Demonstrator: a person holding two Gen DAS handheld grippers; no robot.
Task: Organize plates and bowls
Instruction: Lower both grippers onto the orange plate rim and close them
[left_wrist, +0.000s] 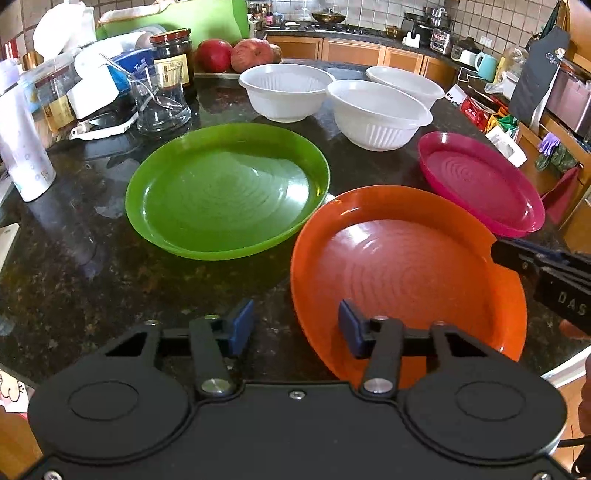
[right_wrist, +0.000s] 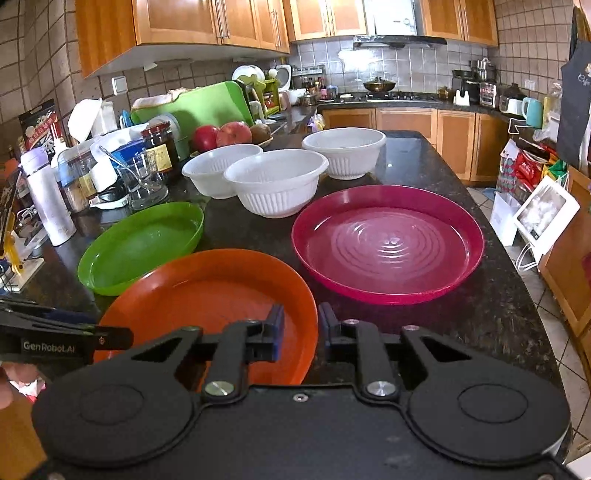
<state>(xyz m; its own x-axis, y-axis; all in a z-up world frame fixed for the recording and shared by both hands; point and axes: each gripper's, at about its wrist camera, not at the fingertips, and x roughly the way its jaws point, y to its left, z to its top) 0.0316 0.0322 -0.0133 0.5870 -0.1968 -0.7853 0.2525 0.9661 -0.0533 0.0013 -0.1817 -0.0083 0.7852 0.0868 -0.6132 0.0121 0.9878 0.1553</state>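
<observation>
While both grippers hang low over the near edge of the dark stone counter (left_wrist: 74, 266), the orange plate (left_wrist: 406, 266) lies between them as the nearest dish. The left gripper (left_wrist: 295, 325) has its blue pads spread wide, one pad over bare counter and the other over the orange plate's near left rim, with nothing between them. The right gripper (right_wrist: 300, 328) has its pads set closer, straddling the orange plate's (right_wrist: 207, 291) right rim; a narrow gap shows on each side of the rim, so whether the pads actually pinch it cannot be told. In the left wrist view the right gripper's finger reaches over the plate's right edge. The green plate (left_wrist: 225, 192) sits flat to the far left of the orange one, their rims just beside each other, and the pink plate (right_wrist: 388, 243) sits to the far right, apart from it. Farther back stand three white bowls (right_wrist: 277, 184), upright and close together, the middle one nearest the plates. Left of the green plate are a glass jug (left_wrist: 162, 103), a dark jar (left_wrist: 173, 55) and a white bottle (left_wrist: 22, 147), with apples (left_wrist: 232, 53) behind the bowls.
</observation>
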